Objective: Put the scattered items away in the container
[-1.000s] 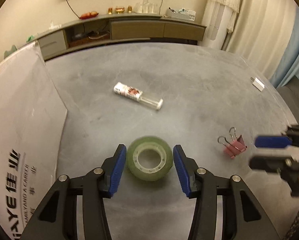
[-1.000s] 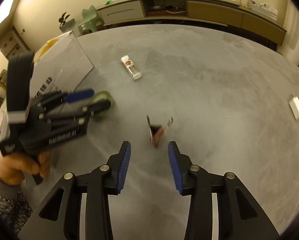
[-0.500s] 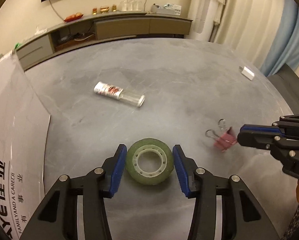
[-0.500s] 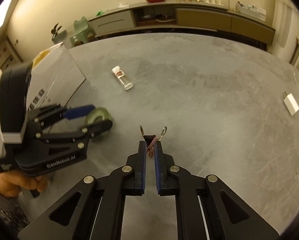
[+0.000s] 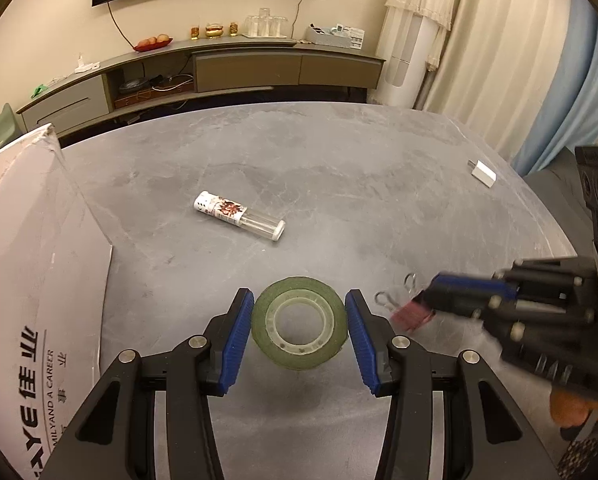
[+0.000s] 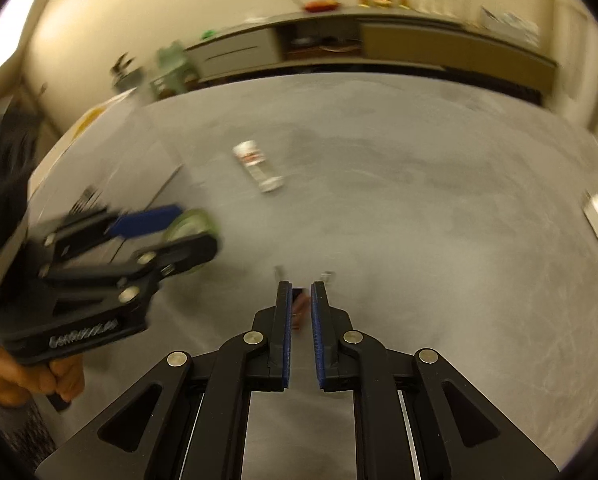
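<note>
My left gripper (image 5: 299, 322) holds the green tape roll (image 5: 299, 334) between its blue pads, one at each side of the roll. Whether the pads press the roll or stand just clear of it, I cannot tell; the roll appears raised off the grey desk (image 5: 299, 168), its shadow lying below it.

My right gripper (image 6: 300, 304) is closed on the pink binder clip (image 5: 413, 314), whose wire handles project past the fingertips. In the left wrist view the clip sits just right of the tape roll, near but apart from it. The right wrist view is blurred.

The lighter (image 5: 239, 216) lies flat on the desk, well beyond the tape roll. The white charger (image 5: 483, 172) lies near the far right edge of the desk, well apart from everything else.

The white cardboard box (image 5: 31, 264) stands at the left side of the desk, beside my left gripper.
</note>
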`<act>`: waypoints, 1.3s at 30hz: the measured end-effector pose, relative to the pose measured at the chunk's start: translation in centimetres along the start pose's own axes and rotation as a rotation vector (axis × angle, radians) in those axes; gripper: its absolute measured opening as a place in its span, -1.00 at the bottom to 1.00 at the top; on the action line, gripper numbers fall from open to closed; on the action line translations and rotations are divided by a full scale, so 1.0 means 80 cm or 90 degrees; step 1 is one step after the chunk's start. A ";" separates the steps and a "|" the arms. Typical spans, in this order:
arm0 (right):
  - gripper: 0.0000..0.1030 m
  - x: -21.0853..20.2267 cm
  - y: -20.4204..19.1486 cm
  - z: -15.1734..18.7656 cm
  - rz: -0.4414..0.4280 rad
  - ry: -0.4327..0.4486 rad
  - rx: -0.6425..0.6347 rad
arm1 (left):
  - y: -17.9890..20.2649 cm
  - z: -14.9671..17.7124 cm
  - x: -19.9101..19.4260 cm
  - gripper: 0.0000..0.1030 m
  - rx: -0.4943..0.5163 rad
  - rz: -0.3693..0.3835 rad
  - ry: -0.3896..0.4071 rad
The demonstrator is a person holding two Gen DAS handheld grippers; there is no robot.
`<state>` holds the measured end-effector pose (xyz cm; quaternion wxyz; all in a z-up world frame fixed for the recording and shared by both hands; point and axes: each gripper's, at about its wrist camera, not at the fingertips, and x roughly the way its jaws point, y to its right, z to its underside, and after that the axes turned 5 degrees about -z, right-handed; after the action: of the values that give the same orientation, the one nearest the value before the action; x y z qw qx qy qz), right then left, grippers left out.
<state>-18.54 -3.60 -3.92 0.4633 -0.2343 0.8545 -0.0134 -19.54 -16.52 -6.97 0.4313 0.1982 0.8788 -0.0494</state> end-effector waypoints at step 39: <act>0.05 0.026 0.024 0.009 0.163 0.015 0.100 | -0.005 -0.008 -0.028 -0.06 -0.025 0.013 0.024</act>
<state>-19.73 -2.60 -6.44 0.4679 -0.0864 0.8792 -0.0239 -18.90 -17.39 -4.86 0.4191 0.1995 0.8854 -0.0237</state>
